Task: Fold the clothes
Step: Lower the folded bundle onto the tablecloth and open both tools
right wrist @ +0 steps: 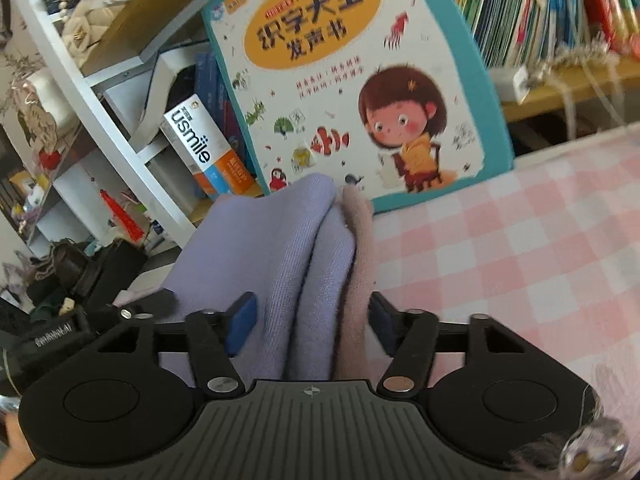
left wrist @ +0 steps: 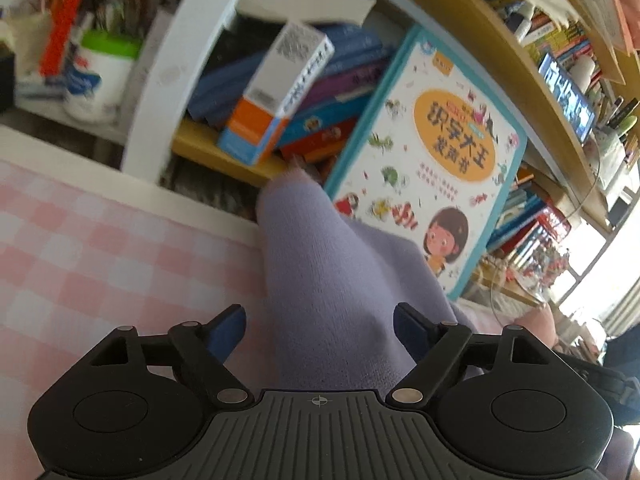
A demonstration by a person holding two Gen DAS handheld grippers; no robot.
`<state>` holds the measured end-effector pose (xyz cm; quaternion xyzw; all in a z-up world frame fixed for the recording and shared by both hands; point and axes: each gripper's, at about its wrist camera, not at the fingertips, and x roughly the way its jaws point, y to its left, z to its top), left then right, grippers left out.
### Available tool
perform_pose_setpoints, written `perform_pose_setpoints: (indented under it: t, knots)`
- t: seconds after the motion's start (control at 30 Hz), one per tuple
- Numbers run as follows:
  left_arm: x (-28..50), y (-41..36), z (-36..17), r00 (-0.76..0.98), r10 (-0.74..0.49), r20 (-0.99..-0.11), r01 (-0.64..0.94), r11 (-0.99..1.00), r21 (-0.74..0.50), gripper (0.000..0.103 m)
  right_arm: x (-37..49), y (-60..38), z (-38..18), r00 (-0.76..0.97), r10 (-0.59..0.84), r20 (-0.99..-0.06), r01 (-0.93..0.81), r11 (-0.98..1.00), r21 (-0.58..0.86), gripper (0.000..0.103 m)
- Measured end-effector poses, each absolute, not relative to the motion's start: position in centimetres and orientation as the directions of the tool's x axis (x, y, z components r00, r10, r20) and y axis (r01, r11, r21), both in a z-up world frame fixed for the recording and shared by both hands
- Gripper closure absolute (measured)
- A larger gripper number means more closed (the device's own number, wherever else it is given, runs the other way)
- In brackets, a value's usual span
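Note:
A lavender knit garment (left wrist: 320,280) with a dusty pink part lies over a pink and white checked cloth (left wrist: 100,260). In the left wrist view my left gripper (left wrist: 320,330) has its blue-padded jaws apart around a bunched ridge of the lavender fabric. In the right wrist view my right gripper (right wrist: 312,320) also stands around a thick fold of the garment (right wrist: 280,248), lavender on the left and pink (right wrist: 360,256) on the right. Whether the pads press the cloth is unclear in both views.
A large children's picture book (right wrist: 352,80) leans against the shelves just behind the garment. A white and orange box (left wrist: 276,92) and stacked books (left wrist: 340,80) fill the shelf. The checked cloth (right wrist: 520,260) stretches to the right. Dark clutter (right wrist: 80,272) sits at the left.

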<state>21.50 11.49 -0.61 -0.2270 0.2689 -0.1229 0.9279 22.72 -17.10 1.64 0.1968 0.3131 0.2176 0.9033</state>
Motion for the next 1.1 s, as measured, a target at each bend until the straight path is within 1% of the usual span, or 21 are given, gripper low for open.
perform_pose_setpoints:
  t: [0.03, 0.1, 0.2, 0.37, 0.43, 0.5, 0.6, 0.73, 0.93, 1.1]
  knots:
    - [21.1, 11.6, -0.3, 0.832, -0.342, -0.436, 0.103, 0.869, -0.484, 0.015, 22.2, -17.3, 2.0, 0.717, 0.511, -0.474, -0.272, 0.831, 0.485, 0.033]
    - [20.1, 11.7, 0.4, 0.849, -0.321, -0.419, 0.099, 0.877, -0.470, 0.013, 21.1, -17.6, 2.5, 0.731, 0.505, -0.459, -0.273, 0.833, 0.482, 0.031]
    - [18.3, 11.3, 1.5, 0.863, -0.299, -0.408, 0.097, 0.890, -0.446, 0.012, 19.2, -17.9, 3.3, 0.753, 0.487, -0.443, -0.277, 0.845, 0.458, 0.026]
    - [14.2, 9.8, 2.7, 0.876, -0.284, -0.389, 0.130, 0.917, -0.378, 0.009, 15.5, -17.7, 4.2, 0.790, 0.428, -0.438, -0.292, 0.892, 0.346, 0.024]
    - [12.5, 9.1, 2.8, 0.883, -0.265, -0.389, 0.128, 0.931, -0.342, 0.008, 14.0, -17.6, 4.2, 0.806, 0.394, -0.441, -0.283, 0.912, 0.298, 0.022]
    - [10.9, 8.4, 2.8, 0.889, -0.240, -0.391, 0.118, 0.944, -0.309, 0.005, 12.6, -17.6, 4.1, 0.819, 0.360, -0.446, -0.271, 0.929, 0.253, 0.021]
    - [9.0, 7.4, 2.6, 0.901, -0.190, -0.389, 0.083, 0.958, -0.275, 0.004, 10.8, -17.6, 3.8, 0.832, 0.322, -0.451, -0.256, 0.945, 0.202, 0.021]
    - [7.2, 6.8, 2.3, 0.913, -0.136, -0.386, 0.036, 0.966, -0.255, 0.002, 8.4, -18.0, 3.3, 0.846, 0.283, -0.453, -0.231, 0.958, 0.169, 0.016]
    - [5.3, 5.8, 2.2, 0.921, -0.080, -0.381, -0.003, 0.977, -0.212, 0.002, 5.3, -17.9, 2.2, 0.855, 0.247, -0.455, -0.209, 0.969, 0.133, 0.015]
    - [4.1, 5.2, 2.2, 0.928, -0.073, -0.366, 0.008, 0.984, -0.176, 0.000, 3.8, -17.3, 1.8, 0.866, 0.232, -0.443, -0.211, 0.973, 0.097, 0.015]
